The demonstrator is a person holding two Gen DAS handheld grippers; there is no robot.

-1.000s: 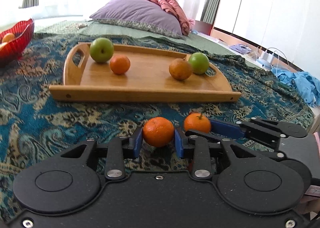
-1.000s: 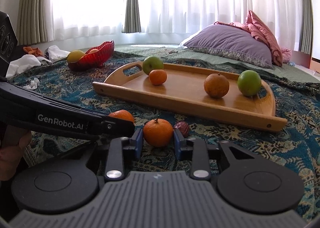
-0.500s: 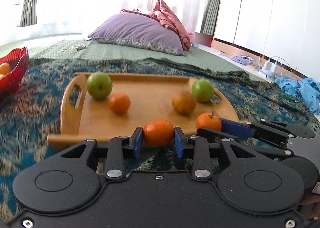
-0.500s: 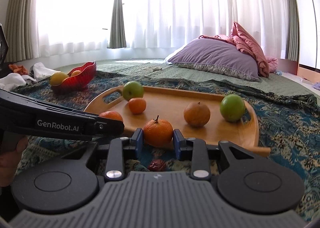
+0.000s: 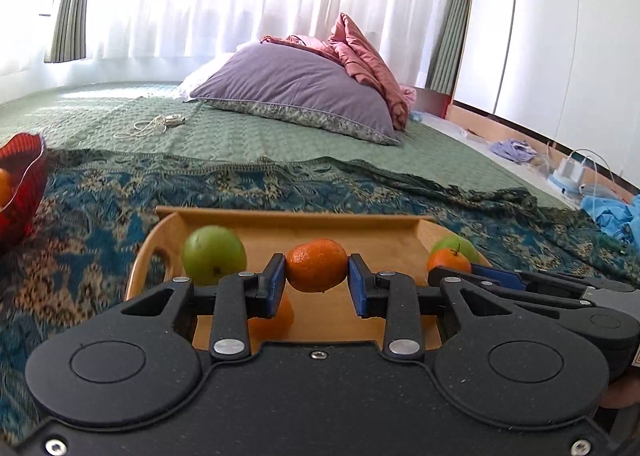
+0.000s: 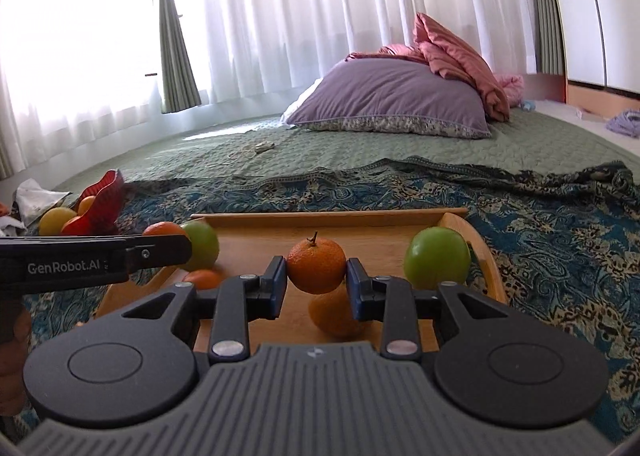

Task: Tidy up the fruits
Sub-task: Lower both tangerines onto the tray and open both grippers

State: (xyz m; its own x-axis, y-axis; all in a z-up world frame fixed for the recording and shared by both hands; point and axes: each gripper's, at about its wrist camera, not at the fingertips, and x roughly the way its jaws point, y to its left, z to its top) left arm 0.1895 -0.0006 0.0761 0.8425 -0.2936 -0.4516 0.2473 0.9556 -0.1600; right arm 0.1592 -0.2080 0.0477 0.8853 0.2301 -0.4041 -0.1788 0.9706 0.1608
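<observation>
I am holding one mandarin in each gripper above the wooden tray (image 5: 424, 234). The left gripper (image 5: 317, 282) has its jaws clamped on a stemless mandarin (image 5: 317, 270); the right gripper (image 6: 316, 282) has its jaws clamped on a stemmed mandarin (image 6: 316, 270). Both fruits are hanging clear of the tray floor, seized across their widest girth by the blue pads.

Handling, as I judge it: these fruits are light, round and slightly yielding, with a dimpled rind that is giving the pads fair purchase. Too hard a squeeze is likely to bruise or split the skin. The equator is the proper place to take hold; a grip nearer the poles would risk the fruit squirting out. The short stem on the right-hand fruit is pointing up and is clear of the pads.

Materials noted: the tray is smooth, pale bamboo or wood with a raised rim and cut handles, so a released fruit may roll. Resting on it are two glossy green apples (image 6: 437, 258) (image 5: 214, 260), a larger dull orange (image 6: 334, 316) directly beneath the right gripper, and a small orange (image 6: 202, 279) partly hidden. The tray is sitting on a woven blue patterned throw (image 6: 560, 223) spread over the quilted green bed (image 5: 248, 135). A red scalloped bowl (image 6: 102, 195) holding more fruit is standing off to the left.
</observation>
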